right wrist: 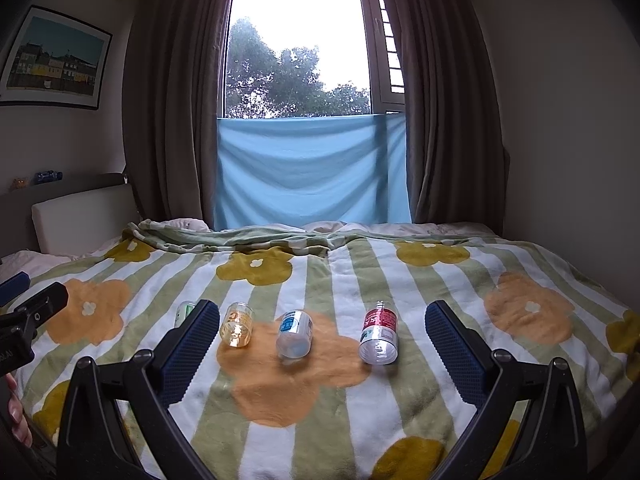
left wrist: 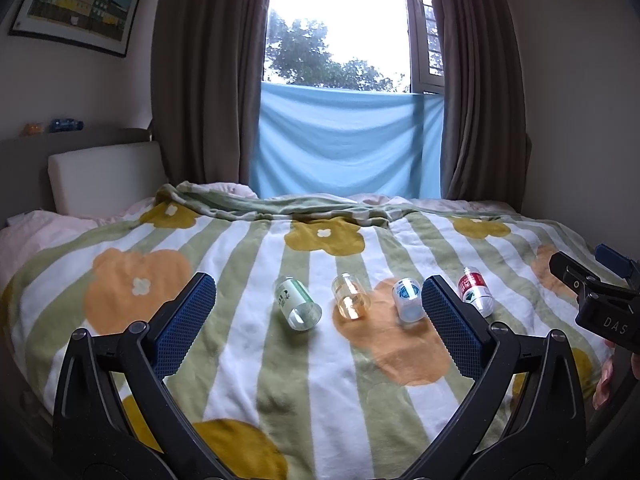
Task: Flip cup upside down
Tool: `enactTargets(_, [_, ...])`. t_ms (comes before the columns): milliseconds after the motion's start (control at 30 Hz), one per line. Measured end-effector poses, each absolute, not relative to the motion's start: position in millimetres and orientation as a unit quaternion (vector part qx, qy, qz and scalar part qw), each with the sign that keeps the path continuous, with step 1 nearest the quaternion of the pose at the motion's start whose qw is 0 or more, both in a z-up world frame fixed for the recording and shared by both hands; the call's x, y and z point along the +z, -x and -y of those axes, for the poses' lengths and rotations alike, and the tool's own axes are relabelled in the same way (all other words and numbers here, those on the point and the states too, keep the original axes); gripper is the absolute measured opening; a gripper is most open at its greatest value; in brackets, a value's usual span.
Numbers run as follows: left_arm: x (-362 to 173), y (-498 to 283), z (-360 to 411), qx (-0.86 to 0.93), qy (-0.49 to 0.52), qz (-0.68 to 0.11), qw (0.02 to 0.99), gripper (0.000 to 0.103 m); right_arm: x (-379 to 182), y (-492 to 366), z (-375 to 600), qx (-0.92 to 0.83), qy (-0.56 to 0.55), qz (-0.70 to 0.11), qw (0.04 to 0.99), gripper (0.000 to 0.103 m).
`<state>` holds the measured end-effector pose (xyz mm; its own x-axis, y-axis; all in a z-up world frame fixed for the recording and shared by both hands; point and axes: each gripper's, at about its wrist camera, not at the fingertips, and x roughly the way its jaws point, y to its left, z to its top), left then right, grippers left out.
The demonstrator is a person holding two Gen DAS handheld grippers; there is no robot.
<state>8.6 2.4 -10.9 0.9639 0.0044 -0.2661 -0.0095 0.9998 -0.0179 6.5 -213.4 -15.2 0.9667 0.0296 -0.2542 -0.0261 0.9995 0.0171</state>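
Several small clear cups lie on their sides in a row on the bed blanket: a green-label cup, an orange-label cup, a blue-label cup and a red-label cup. In the right wrist view they are the green, orange, blue and red cups. My left gripper is open and empty, short of the cups. My right gripper is open and empty, also short of them. The right gripper also shows in the left wrist view.
The blanket has green stripes and orange flowers. A white headboard cushion is at the back left. A blue cloth hangs under the window between brown curtains. The bed's right edge meets the wall.
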Motion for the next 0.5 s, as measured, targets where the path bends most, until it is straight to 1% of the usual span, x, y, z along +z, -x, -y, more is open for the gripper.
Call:
enactTargets(300, [-14,-38,0,-0.013,0.016,-0.162,0.987,0.102,-28,-9,213,0.017,0.001,-0.135,0.991,0.103])
enactTargets(500, [-19,-101,16,-0.043,-0.010,-0.205,0.978,0.102,-49,-20,213,0.027,-0.002,-0.149,0.988,0.103])
